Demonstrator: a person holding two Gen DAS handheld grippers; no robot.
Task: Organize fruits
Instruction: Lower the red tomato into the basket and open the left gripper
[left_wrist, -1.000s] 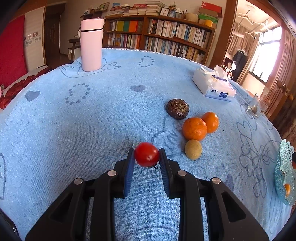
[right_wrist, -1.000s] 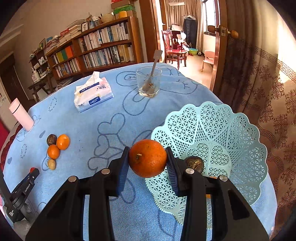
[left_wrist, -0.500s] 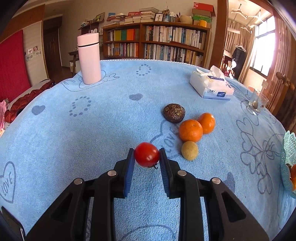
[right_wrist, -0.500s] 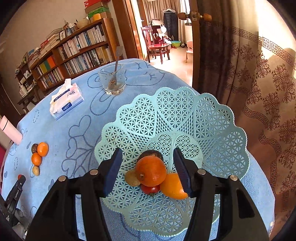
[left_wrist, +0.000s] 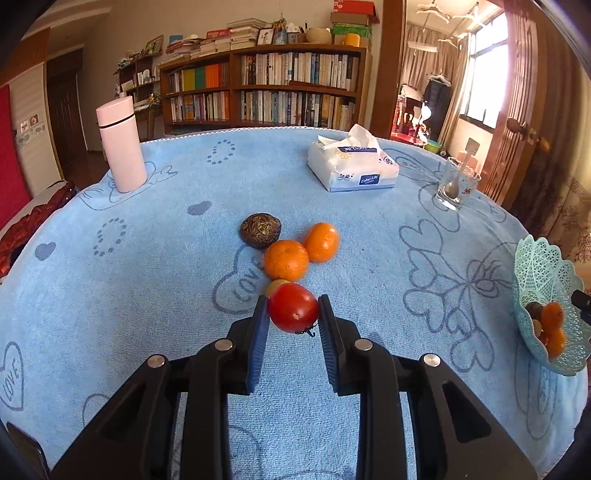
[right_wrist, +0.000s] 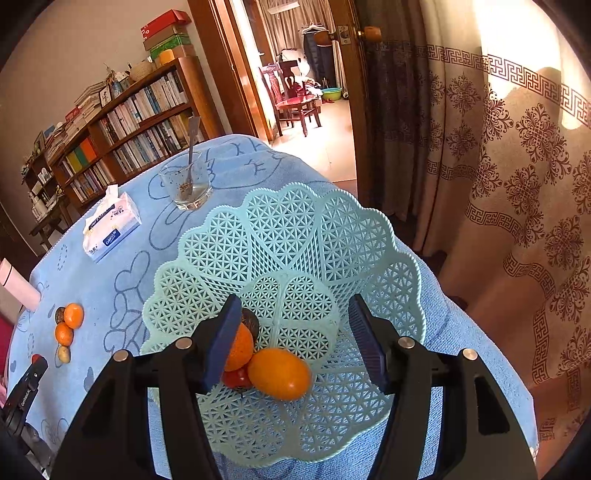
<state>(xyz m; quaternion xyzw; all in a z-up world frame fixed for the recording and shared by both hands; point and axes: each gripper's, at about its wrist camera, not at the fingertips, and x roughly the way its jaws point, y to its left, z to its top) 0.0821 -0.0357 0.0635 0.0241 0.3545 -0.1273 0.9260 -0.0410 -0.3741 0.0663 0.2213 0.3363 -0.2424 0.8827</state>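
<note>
your right tongs (right_wrist: 293, 341) have just let the round orange go into the pale green lattice plastic basket (right_wrist: 332, 236) and gape empty, while your left tongs (left_wrist: 293, 325) stay clenched on the small red tomato (left_wrist: 293, 312), next for the basket.

I read "LOVE" printed inside hearts on the tablecloth (left_wrist: 243, 288), and "Color Life" on the tissue pack (left_wrist: 352, 166).

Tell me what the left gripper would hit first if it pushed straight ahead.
Probably the small yellowish fruit just beyond the tomato that the left gripper holds, then the near orange. Depth is unclear; it may pass above them.
</note>
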